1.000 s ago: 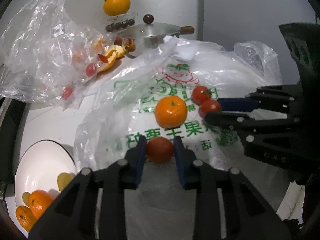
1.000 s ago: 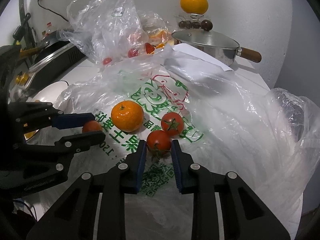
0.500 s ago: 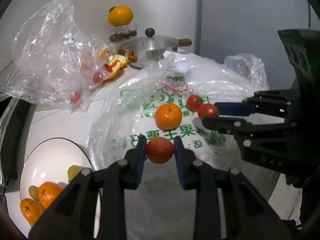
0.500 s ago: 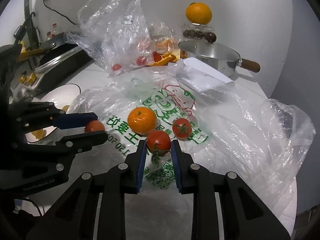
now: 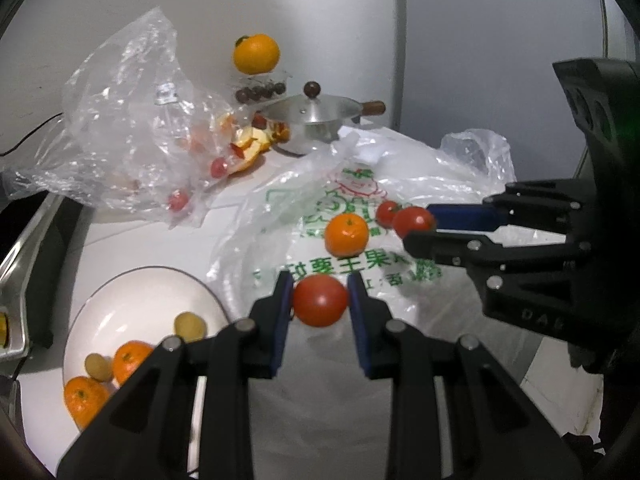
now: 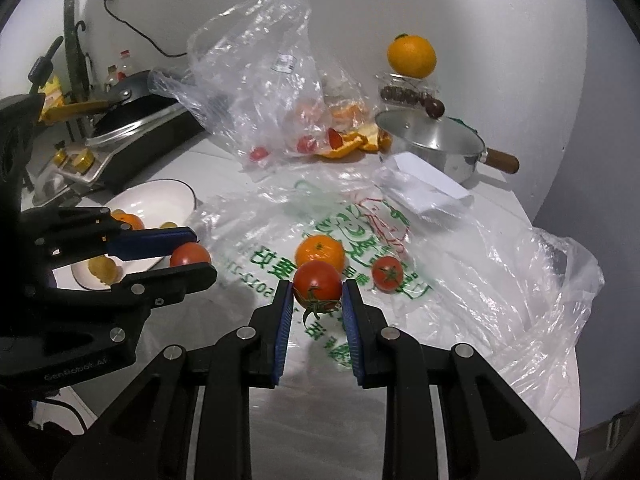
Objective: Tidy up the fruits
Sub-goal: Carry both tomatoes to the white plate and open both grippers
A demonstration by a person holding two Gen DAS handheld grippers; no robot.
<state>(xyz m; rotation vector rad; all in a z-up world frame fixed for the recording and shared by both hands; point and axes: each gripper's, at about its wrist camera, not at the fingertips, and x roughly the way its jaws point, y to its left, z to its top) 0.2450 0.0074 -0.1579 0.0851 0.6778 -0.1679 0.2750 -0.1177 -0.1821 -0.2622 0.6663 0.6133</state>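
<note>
Left gripper (image 5: 320, 300) clamped on a tomato (image 5: 320, 300), lifted just right of the white plate (image 5: 132, 292), likely its destination; right gripper (image 6: 317, 294) clamped on a stemmed tomato (image 6: 317, 286) above the printed bag (image 6: 400, 240), further from the plate; mandarin (image 6: 320, 252) remains on the bag.

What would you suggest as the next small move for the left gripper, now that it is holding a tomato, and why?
Probably carry it left and over the white plate. The left gripper is shut on a tomato held above the printed plastic bag, and the plate beside it already holds mandarins and small yellow-green fruits. The right gripper grips its own tomato, so it can follow.
</note>
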